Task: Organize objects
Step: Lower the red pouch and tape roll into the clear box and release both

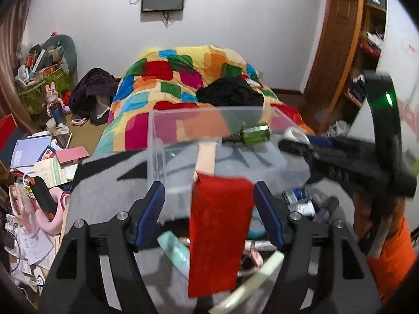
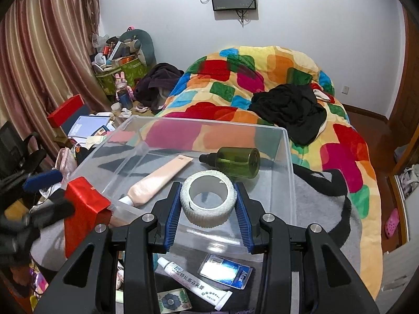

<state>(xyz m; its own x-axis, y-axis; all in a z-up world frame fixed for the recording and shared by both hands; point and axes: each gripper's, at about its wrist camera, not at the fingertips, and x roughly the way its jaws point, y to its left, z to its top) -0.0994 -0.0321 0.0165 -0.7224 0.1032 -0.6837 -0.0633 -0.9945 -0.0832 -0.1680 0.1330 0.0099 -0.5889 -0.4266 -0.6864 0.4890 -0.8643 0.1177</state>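
Clutter fills the far left of the left wrist view: books, papers and a pink item heaped on the floor, too jumbled to sort out. Moving right, the left gripper has its jaws apart, and a red packet hangs between the blue pads; it seems to touch the right pad only, though blur makes this uncertain. Its lower end hides part of the small items beneath. Beyond it sits the clear bin on a grey blanket, with a peach tube and a green bottle lying inside. At the right edge the right gripper is smeared by motion and its fingertips are hard to make out.

In the right wrist view, the red packet shows at the left beside the bin's near corner, the left gripper behind it blurred. The right gripper is clamped on a white tape roll, held above the near part of the clear bin. Below, an ointment tube and a blue card are partly covered by the gripper body.
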